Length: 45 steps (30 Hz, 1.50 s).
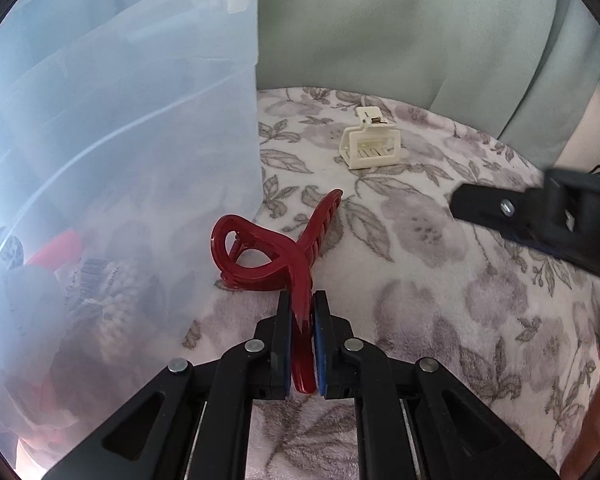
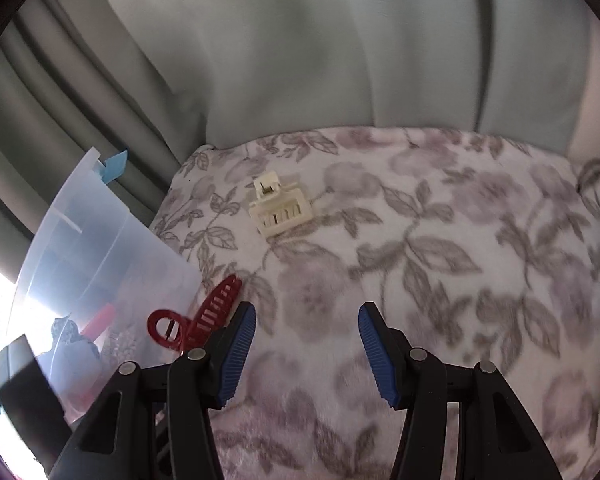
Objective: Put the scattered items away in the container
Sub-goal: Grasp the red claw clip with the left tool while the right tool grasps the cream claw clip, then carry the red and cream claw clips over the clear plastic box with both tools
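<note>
My left gripper is shut on one handle of a dark red hair claw clip, held just above the floral blanket beside the clear plastic container. Farther back on the blanket lies a cream hair claw clip. The right wrist view shows the right gripper standing open over bare blanket with nothing between its blue pads, the cream clip ahead of it and the red clip to its left. The right gripper's finger juts in from the right edge of the left wrist view.
The container holds several items, among them something red and dark patterned pieces, blurred through its wall. The floral blanket spreads right of the container. Grey-green curtains hang behind the blanket's far edge.
</note>
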Each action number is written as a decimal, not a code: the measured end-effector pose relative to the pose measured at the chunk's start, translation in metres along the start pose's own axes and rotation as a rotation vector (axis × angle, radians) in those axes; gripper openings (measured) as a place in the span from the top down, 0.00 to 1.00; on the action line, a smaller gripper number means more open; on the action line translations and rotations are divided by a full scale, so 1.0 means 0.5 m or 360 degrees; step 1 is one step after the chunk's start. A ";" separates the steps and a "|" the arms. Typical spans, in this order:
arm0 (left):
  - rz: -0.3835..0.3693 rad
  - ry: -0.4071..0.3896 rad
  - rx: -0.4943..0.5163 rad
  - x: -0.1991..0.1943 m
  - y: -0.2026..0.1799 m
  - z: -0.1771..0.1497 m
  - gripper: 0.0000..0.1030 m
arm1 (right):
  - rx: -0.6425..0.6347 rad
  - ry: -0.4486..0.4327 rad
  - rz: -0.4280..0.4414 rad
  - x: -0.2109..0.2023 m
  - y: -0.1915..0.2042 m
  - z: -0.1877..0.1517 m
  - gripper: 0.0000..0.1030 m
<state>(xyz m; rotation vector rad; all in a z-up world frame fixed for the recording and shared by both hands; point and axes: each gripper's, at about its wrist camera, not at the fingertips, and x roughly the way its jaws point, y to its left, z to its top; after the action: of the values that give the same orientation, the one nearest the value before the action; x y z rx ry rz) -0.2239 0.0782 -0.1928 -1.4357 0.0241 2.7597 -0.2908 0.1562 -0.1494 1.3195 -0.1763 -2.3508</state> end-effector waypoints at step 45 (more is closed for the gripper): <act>-0.0038 0.0058 -0.0077 0.015 0.026 0.023 0.91 | -0.0186 0.0056 -0.0096 0.097 0.019 0.059 0.45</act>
<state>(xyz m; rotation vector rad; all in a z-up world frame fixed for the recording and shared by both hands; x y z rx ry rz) -0.2382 0.0659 -0.1923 -1.4872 -0.0588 2.7335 -0.3347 0.1239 -0.1686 1.3259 0.0114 -2.3469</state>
